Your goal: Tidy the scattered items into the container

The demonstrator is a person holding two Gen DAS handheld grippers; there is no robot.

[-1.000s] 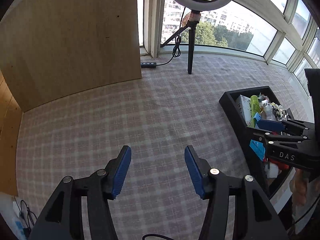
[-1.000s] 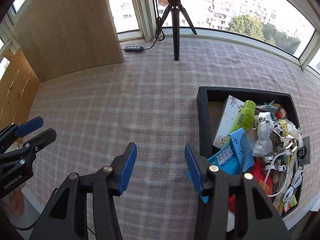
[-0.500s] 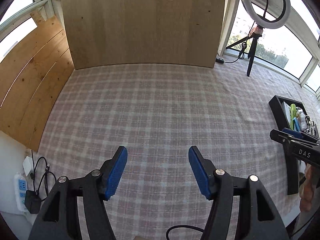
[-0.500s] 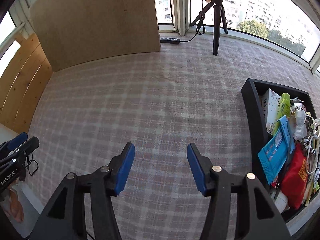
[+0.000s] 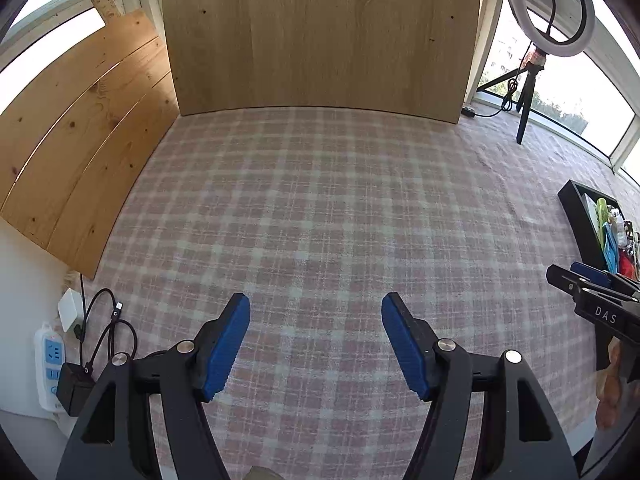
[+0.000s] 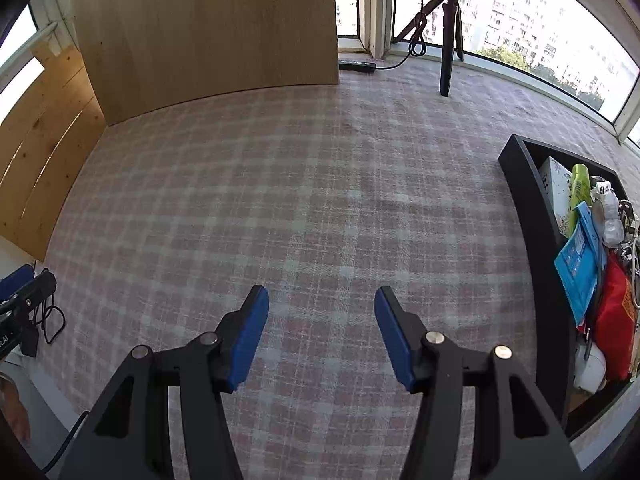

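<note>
Checked cloth [image 5: 320, 208]: pink and pale plaid, spread over the whole work surface; both claws hang above it.
Left claw [image 5: 316, 336]: blue-padded fingers [image 5: 226, 344] spread wide apart, nothing between them, over the cloth's near middle. From the right wrist camera only its tip [image 6: 24, 292] shows, at the far left edge.
Right claw [image 6: 318, 332]: blue pads [image 6: 390, 334] likewise wide apart and holding nothing, over bare cloth just left of the box. In the left wrist view its black body marked "DAS" [image 5: 600, 304] comes in from the right edge.
Black box [image 6: 528, 208]: the container, an open tray resting on the cloth at the right side, well apart from the left claw.
Box contents: a white carton [image 6: 554, 188] against the left wall, a green bottle [image 6: 580, 186] beside it, a blue packet [image 6: 580, 264], a red packet [image 6: 614, 320], and white cables and small bits at the right edge, too jumbled to tell apart.
Wooden board [image 5: 320, 36]: upright at the cloth's far edge.
Plank panel [image 5: 76, 136]: leaning along the left side.
Ring lamp [image 5: 550, 4]: on a black tripod [image 6: 448, 40] at the far right, by the windows.
Power strip [image 5: 48, 360]: white, off the cloth's left edge, with a black plug and cable.
</note>
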